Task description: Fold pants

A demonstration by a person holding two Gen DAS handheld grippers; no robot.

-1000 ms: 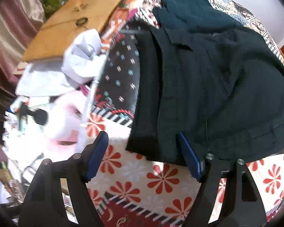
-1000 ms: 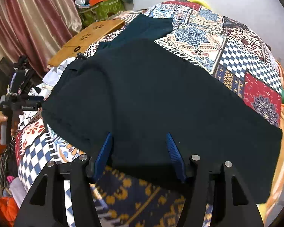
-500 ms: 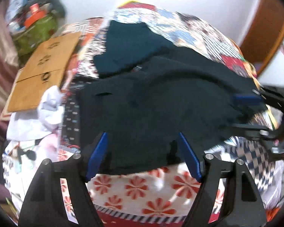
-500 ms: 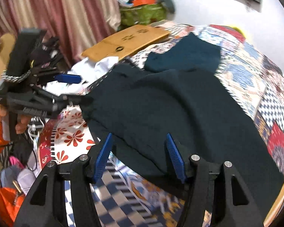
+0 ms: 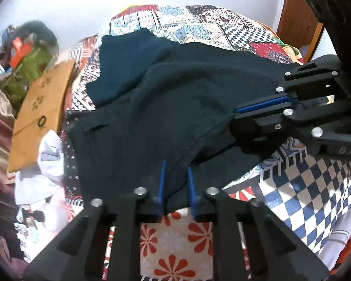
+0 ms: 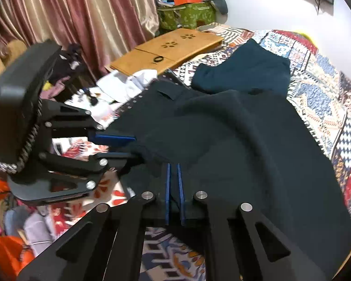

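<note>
Gripping the near hem of the dark pants (image 5: 166,107) side by side, left tongs (image 5: 176,182) and right tongs (image 6: 173,182) are both clamped on cloth, which spreads ahead of them across the patterned bed (image 5: 222,25).

Patchwork bedspread (image 6: 325,107) covers the bed. Teal folded garment (image 6: 243,72) lies on it at the far end. Brown wooden board (image 6: 173,49) with flower cut-outs sits at the bed edge; crumpled white cloth (image 6: 128,82) just beside it. Pink-and-cream curtains (image 6: 82,16) behind. Green patterned box (image 6: 187,16) near the wall.
</note>
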